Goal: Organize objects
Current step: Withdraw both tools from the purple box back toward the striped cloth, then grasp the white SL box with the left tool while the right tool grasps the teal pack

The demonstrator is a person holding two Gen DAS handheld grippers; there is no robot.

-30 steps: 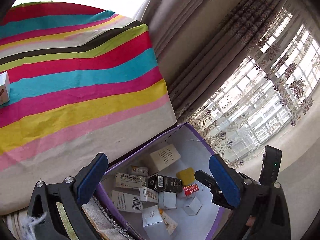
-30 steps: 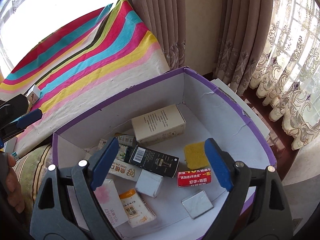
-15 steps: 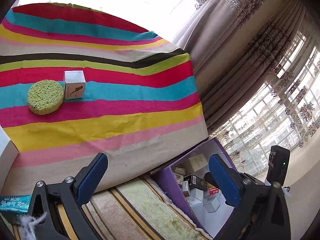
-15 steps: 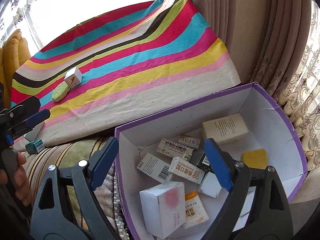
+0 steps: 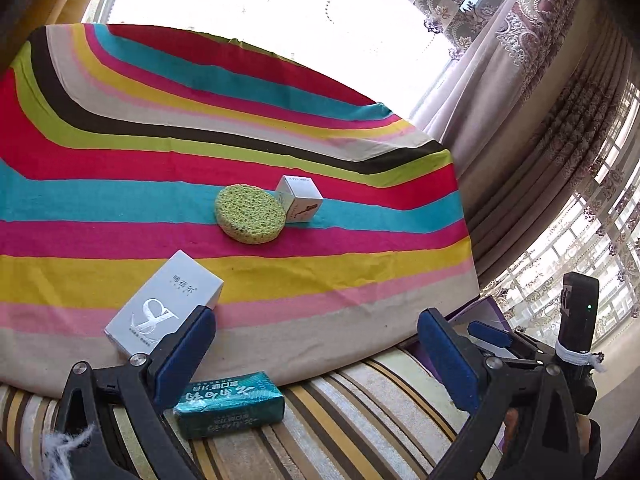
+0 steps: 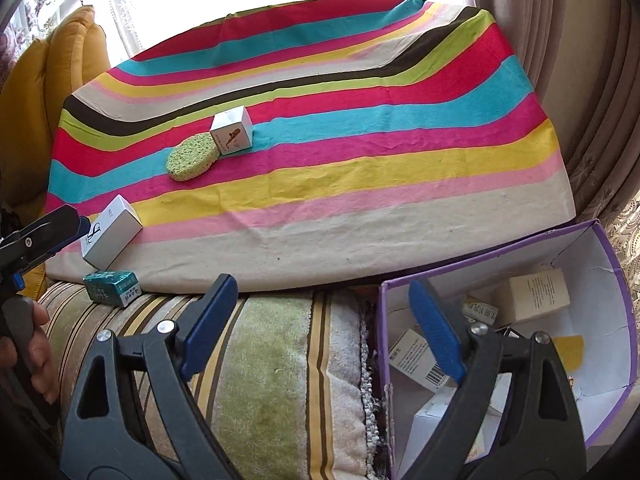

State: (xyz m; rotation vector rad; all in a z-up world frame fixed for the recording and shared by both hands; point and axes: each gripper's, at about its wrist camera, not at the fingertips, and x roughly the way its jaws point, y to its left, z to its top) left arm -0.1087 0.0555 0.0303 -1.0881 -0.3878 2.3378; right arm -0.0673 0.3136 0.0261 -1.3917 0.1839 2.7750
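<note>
Hovering over a striped cushion (image 6: 280, 380), the right gripper (image 6: 320, 328) has its jaws wide with nothing between them, one blue pad over the cushion and the other over the near left corner of the purple box (image 6: 612, 240). That box sits off the cloth's near right corner and holds several small cartons and a yellow sponge (image 6: 568, 352). The left gripper (image 5: 316, 356) also stands wide and empty above the cushion, just off the near edge of the striped cloth (image 5: 340, 280); a person's hand (image 6: 34, 348) grips its handle. A teal pack (image 5: 230, 404) lies on the cushion just off that near edge, close to the left gripper's left pad. On the cloth near its near left corner rests a white box (image 5: 164, 304). Further in, toward the middle, a green round sponge (image 5: 250, 214) lies flat, touching a small white cube box (image 5: 300, 198) on its right.
</note>
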